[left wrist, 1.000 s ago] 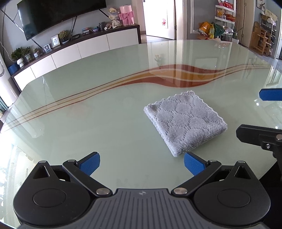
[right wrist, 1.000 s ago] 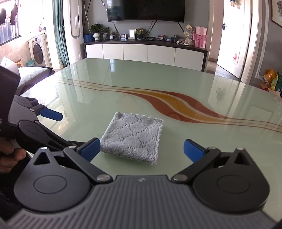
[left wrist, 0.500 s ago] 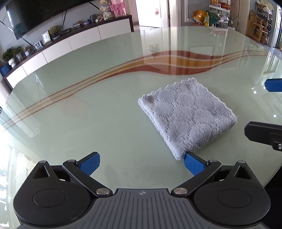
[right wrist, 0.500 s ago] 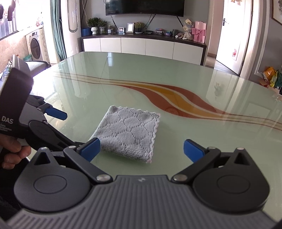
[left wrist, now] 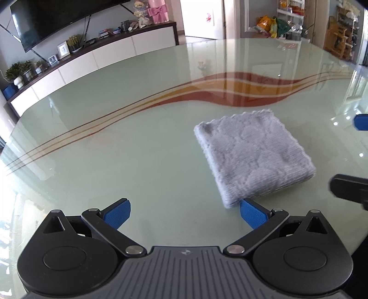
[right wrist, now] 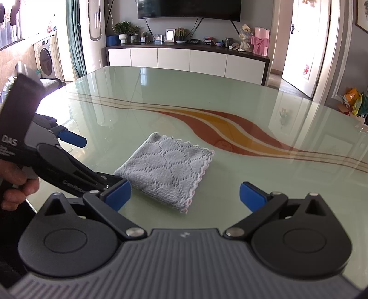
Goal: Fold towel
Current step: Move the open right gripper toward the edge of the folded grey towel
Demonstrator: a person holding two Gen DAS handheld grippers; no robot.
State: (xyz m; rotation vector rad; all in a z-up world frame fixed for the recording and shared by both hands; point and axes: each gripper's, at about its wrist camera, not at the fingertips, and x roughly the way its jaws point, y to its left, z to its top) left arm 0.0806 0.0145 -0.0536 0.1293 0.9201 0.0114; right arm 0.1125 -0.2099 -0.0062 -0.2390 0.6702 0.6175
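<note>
Glass table (right wrist: 230,96), TV (right wrist: 188,9) over white cabinet (right wrist: 188,61).

Towel (left wrist: 253,156): grey cloth, plush and ribbed, embossed scale pattern, scalloped edging. Table (left wrist: 115,147): glossy pale-green glass, mirror-smooth, printed red and orange bands. Left gripper (left wrist: 185,212): matt black plastic, ribbed grey housing, bright metal pivot pins, textured blue pads (left wrist: 117,212). Right gripper (right wrist: 185,195): same matt black plastic, smoother blue pads (right wrist: 251,195). Sideboard (right wrist: 188,59): glossy white fronts, dark top.

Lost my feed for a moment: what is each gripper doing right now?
Left gripper: open, holding nothing, beside the towel.
Right gripper: open, holding nothing.
</note>
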